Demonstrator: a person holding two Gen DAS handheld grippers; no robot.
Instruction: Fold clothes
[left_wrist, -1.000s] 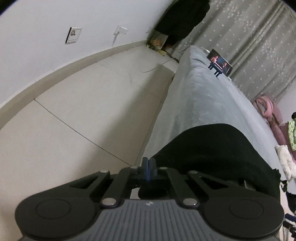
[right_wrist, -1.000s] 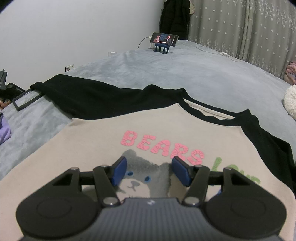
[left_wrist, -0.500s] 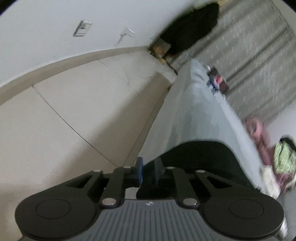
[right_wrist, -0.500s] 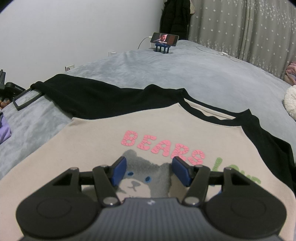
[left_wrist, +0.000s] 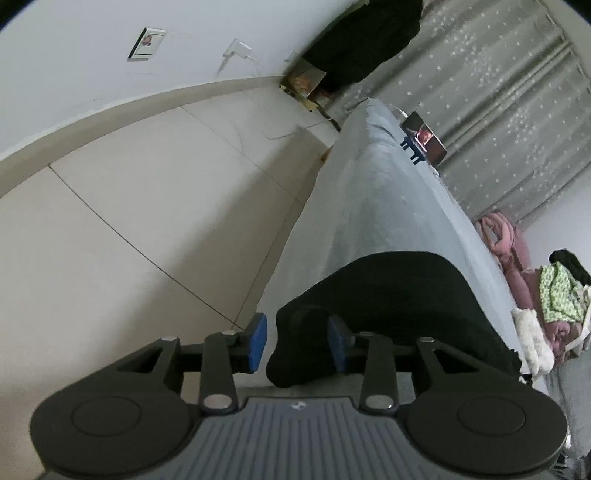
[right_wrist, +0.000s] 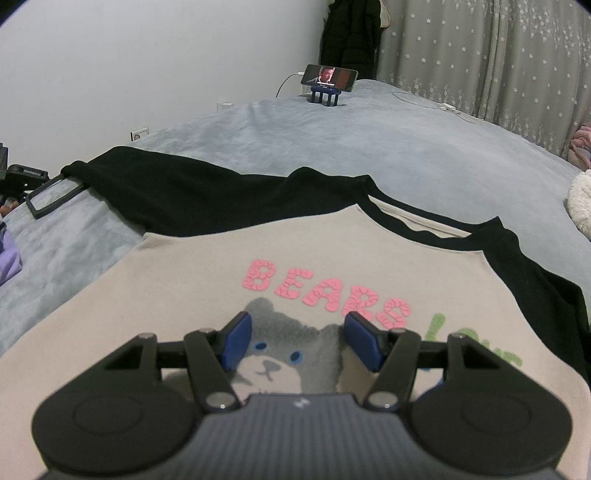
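On the grey bed (right_wrist: 332, 147) my sweatshirt (right_wrist: 192, 280) lies flat; my left gripper (left_wrist: 297, 341) is opening around its black sleeve (left_wrist: 388, 295) end, pads clear, while my right gripper (right_wrist: 297, 341) hovers half-open over the bear print (right_wrist: 284, 339).

Shirt (right_wrist: 184, 280) on bed (right_wrist: 369, 147), phone (right_wrist: 328, 76) apparently behind.

Left tongs (left_wrist: 297, 341): black linkage arms with silver screw heads; blue rubber pads (left_wrist: 257, 341); grey ribbed housing bearing a small white logo; two round black discs either side; right tongs (right_wrist: 297, 341) built identically, same blue pads (right_wrist: 236, 341)
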